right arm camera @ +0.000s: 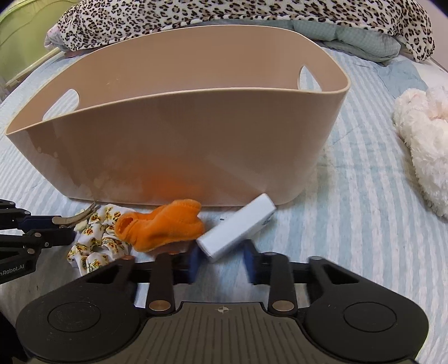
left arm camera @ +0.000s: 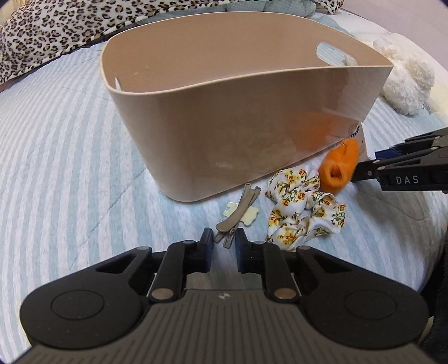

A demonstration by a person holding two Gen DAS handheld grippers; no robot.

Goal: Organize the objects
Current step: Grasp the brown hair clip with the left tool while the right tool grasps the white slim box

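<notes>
A beige bin (left arm camera: 252, 134) with cut-out handles stands on a striped bed (left arm camera: 56, 156), filling the middle of both views. Small things lie in a row along its near wall.

In the left wrist view the left tongs (left arm camera: 224, 240) sit at lower centre, jaws a little apart, with the tail of a grey hair clip (left arm camera: 238, 208) between their tips. Whether the pads press on the clip cannot be told. A cream charm (left arm camera: 240, 217) lies under the clip. Just right of it is a floral scrunchie (left arm camera: 302, 204), and touching that, an orange sock (left arm camera: 337, 165) near the bin's lower right corner.

In the right wrist view the right tongs (right arm camera: 221, 261) are at lower centre, jaws wide apart, on either side of the near end of a white box (right arm camera: 238, 226) that lies tilted, its far end touching the bin (right arm camera: 182, 140). The pads do not seem to grip it. The sock (right arm camera: 165, 224) is just left of the box, the scrunchie (right arm camera: 95, 240) further left.

A leopard-print blanket (right arm camera: 224, 14) runs across the top of the frame, and a white plush (right arm camera: 422, 134) lies at the right edge.
</notes>
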